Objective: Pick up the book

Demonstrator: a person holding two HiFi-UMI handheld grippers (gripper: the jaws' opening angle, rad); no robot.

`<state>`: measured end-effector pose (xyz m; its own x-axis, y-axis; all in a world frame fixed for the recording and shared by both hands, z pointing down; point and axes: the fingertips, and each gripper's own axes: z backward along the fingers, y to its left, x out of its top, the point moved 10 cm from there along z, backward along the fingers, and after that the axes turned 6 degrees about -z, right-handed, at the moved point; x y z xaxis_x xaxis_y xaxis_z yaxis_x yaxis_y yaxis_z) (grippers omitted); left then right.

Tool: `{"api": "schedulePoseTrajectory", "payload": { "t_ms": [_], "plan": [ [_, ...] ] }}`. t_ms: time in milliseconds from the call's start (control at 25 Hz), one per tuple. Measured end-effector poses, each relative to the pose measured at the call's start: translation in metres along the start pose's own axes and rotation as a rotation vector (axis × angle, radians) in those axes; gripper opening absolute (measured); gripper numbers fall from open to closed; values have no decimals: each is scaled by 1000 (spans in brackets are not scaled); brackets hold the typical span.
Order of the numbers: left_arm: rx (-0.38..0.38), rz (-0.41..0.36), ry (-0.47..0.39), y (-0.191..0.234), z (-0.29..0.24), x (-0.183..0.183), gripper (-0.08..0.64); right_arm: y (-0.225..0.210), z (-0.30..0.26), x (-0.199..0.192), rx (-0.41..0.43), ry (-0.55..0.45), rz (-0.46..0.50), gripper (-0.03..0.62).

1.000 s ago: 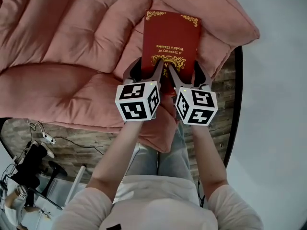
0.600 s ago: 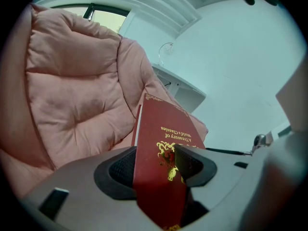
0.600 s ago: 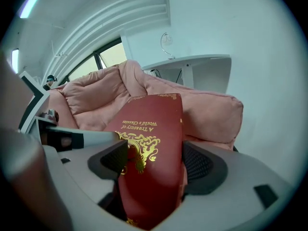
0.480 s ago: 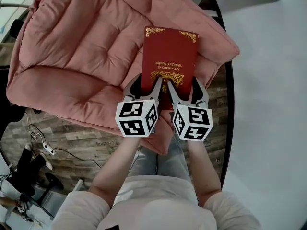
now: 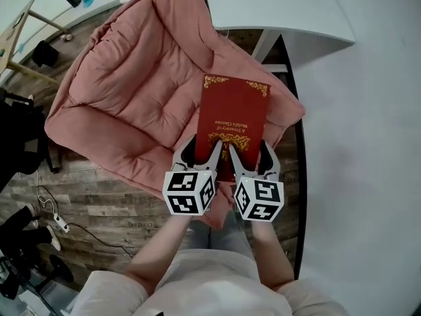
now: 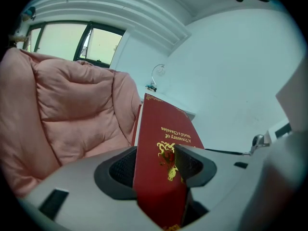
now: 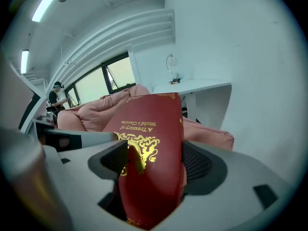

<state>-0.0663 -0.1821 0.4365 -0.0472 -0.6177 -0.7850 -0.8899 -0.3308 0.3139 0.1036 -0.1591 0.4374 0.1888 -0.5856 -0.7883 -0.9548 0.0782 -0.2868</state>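
Observation:
A red hardback book (image 5: pixel 233 120) with gold ornament and title print is held up above the pink cushioned seat (image 5: pixel 131 104). My left gripper (image 5: pixel 202 151) is shut on the book's near left corner, and the right gripper (image 5: pixel 250 153) is shut on its near right corner. In the left gripper view the book (image 6: pixel 163 162) stands on edge between the dark pads (image 6: pixel 124 170). From the right gripper view, the cover (image 7: pixel 149 148) fills the gap between the jaws, its far end pointing away and up.
A white desk (image 5: pixel 276 8) stands beyond the seat, against a white wall (image 5: pixel 368 143) on the right. Wood-plank floor (image 5: pixel 99 203) lies below, with cables and dark gear at the lower left (image 5: pixel 26 236). A window (image 6: pixel 67 44) sits behind the seat.
Both grippers have risen with the book clamped in them. The seat and floor look smaller and farther below, and the white desk has come into view.

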Motion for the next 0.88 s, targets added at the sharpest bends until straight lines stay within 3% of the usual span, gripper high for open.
{"api": "schedulePoseTrajectory", "payload": {
  "t_ms": [880],
  "plan": [
    [-4, -55, -170, -30, 92, 85, 232, 51, 77, 82, 28, -182, 15, 356]
  ]
}}
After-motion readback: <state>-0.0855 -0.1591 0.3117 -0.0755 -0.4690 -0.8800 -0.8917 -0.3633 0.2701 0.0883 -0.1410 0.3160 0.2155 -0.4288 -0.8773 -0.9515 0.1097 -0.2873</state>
